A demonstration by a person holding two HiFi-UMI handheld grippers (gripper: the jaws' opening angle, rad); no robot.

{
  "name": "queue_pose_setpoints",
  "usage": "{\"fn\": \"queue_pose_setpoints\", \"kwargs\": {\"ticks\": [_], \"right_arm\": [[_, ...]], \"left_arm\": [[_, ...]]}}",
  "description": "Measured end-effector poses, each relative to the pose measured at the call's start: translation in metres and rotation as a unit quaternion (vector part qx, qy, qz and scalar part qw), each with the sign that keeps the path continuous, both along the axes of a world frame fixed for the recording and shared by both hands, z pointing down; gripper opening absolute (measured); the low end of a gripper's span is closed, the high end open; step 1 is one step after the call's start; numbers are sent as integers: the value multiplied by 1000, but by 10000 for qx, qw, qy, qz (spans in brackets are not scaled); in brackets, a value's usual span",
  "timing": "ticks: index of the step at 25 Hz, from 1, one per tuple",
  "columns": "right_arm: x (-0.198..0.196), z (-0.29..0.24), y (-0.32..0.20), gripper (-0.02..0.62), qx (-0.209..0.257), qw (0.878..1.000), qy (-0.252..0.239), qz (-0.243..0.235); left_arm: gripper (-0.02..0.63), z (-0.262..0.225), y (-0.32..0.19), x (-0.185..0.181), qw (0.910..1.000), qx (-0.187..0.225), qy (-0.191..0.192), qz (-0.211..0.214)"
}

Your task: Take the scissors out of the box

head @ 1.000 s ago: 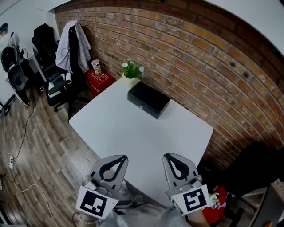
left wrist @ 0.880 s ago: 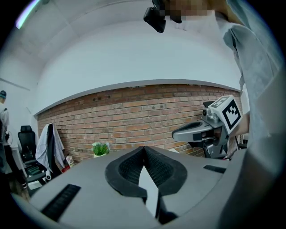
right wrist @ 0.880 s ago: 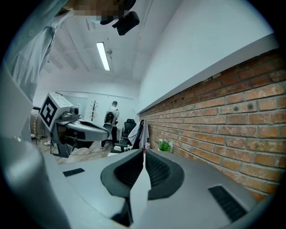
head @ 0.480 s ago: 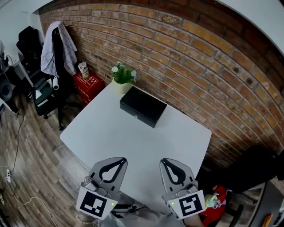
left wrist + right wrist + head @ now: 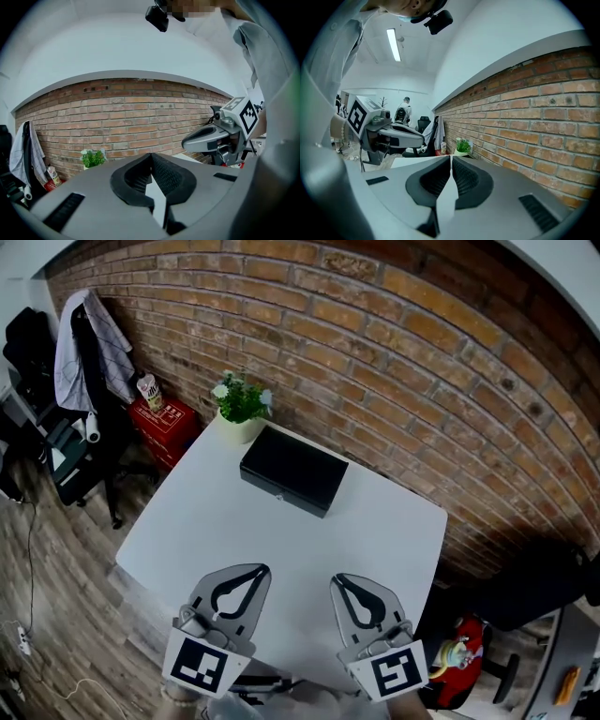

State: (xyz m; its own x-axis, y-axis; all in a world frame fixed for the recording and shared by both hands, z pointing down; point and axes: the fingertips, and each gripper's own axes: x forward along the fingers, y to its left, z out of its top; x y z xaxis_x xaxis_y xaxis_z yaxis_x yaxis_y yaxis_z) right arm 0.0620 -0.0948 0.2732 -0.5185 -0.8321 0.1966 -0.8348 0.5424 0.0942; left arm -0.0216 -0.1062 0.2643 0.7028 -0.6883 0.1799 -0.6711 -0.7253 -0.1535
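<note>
A closed black box [image 5: 293, 471] lies at the far side of the white table [image 5: 234, 531], close to the brick wall. No scissors show in any view. My left gripper [image 5: 255, 569] hovers over the table's near edge, its jaws shut with nothing between them. Beside it on the right, my right gripper [image 5: 337, 577] is also shut and empty. Both are well short of the box. In the left gripper view the tips [image 5: 151, 154] meet, with the right gripper [image 5: 187, 140] to the side. The right gripper view shows its tips [image 5: 451, 157] closed and the left gripper [image 5: 419, 133] beside them.
A small potted plant [image 5: 240, 407] stands at the table's far left corner beside the box. A red case [image 5: 164, 423] with a can on it sits on the floor by the wall. An office chair draped with clothes [image 5: 80, 362] stands at the left. Another person [image 5: 401, 112] is far off.
The head view has shifted, so the table and box sit more centrally and slightly nearer. Both grippers stay shut, side by side at the near edge.
</note>
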Motion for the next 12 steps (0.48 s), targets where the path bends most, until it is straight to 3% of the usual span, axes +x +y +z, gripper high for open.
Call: {"fn": "queue_pose_setpoints", "kwargs": {"ticks": [4,12], "right_arm": [[-8,15,-18,44,-83,9999,25,76],[-10,41,-54,44,-288,9988,-8,408]], "left_arm": [[18,13,-23,-5,9996,-190,216,10],[18,31,-74,2,9996,-214,68,150]]}}
